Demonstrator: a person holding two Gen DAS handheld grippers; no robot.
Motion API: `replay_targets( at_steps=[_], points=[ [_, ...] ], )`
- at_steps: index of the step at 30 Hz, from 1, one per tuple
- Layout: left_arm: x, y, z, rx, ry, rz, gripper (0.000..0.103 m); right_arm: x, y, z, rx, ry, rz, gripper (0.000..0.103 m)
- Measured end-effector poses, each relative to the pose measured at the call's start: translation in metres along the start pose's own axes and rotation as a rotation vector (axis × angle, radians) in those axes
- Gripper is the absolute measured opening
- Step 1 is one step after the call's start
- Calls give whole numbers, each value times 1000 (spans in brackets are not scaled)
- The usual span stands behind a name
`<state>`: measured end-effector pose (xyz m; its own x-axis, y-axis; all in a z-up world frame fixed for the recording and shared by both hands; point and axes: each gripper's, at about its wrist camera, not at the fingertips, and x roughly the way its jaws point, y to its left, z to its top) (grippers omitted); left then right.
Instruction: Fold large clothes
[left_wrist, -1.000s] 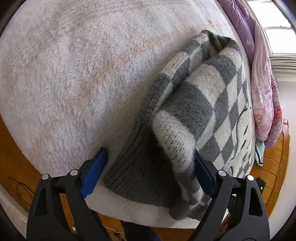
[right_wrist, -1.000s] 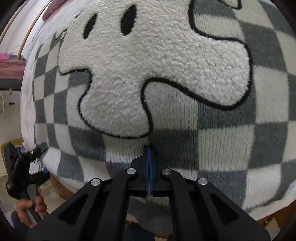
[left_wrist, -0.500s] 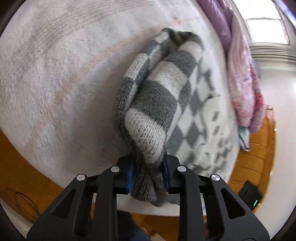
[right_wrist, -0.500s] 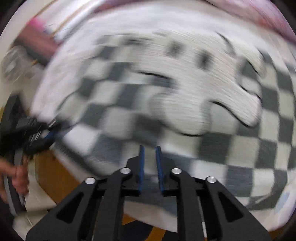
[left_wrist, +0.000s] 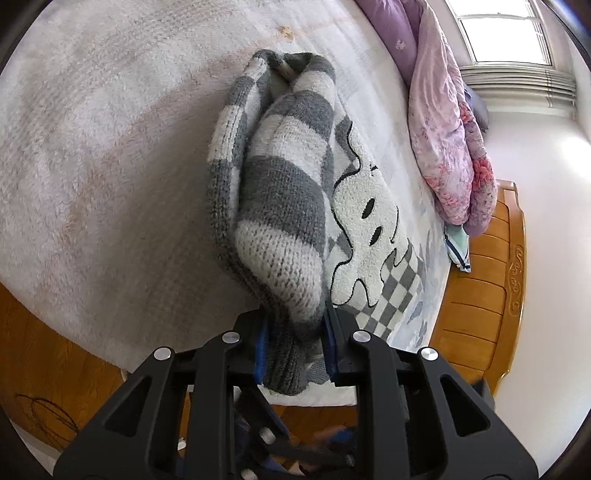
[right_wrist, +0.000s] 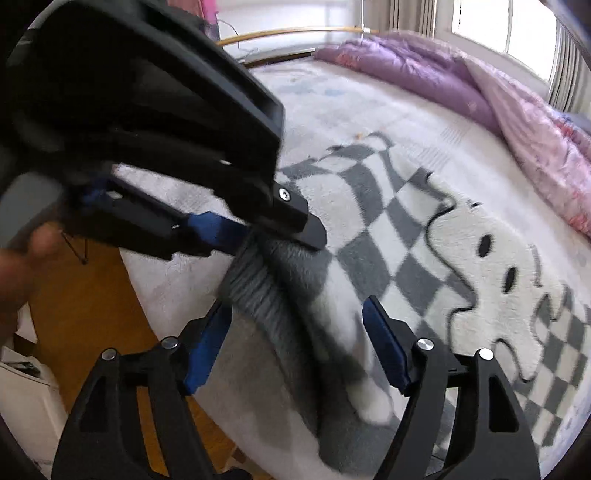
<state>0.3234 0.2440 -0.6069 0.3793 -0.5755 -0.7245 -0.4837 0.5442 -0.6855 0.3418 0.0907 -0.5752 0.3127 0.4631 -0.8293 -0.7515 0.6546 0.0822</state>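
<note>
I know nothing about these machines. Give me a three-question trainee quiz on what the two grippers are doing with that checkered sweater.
1. True or false: the left gripper is clamped on the checkered sweater.
2. The right gripper is: A) open, B) shut on the sweater, C) out of view.
3. Fill in: the sweater lies on a white fluffy ____.

Key: 1 true, it pinches the grey ribbed edge. 2 A, its fingers stand wide apart on either side of the fabric. 3 blanket.

Sunlit window (left_wrist: 498, 29), wooden floor (left_wrist: 44, 362)
</note>
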Motion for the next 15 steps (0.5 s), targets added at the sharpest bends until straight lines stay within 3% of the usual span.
replay_targets(
  at_steps=[2, 4, 6, 8, 10, 11, 15],
  points=[
    [1, 1, 1, 6, 5, 2, 23, 13, -4, 5, 9, 20, -12, 69],
    [4, 2, 2, 10, 14, 13, 24, 21, -10, 12, 76, 50, 18, 41],
    [8, 4, 6, -20, 27, 16, 27, 24, -19, 15, 128, 77, 37, 25],
    [12, 4, 12, -59, 52, 14, 35, 22, -22, 16, 137, 86, 42, 21],
    [17, 0, 17, -54, 61, 48, 61, 18, -26, 16, 158, 87, 52, 20],
    [18, -4, 23, -47, 44, 102, 68, 17, -30, 16, 170, 86, 57, 20],
    [27, -15, 44, -32, -1, 202, 69, 8, -45, 14, 223, 74, 88, 19]
  ],
)
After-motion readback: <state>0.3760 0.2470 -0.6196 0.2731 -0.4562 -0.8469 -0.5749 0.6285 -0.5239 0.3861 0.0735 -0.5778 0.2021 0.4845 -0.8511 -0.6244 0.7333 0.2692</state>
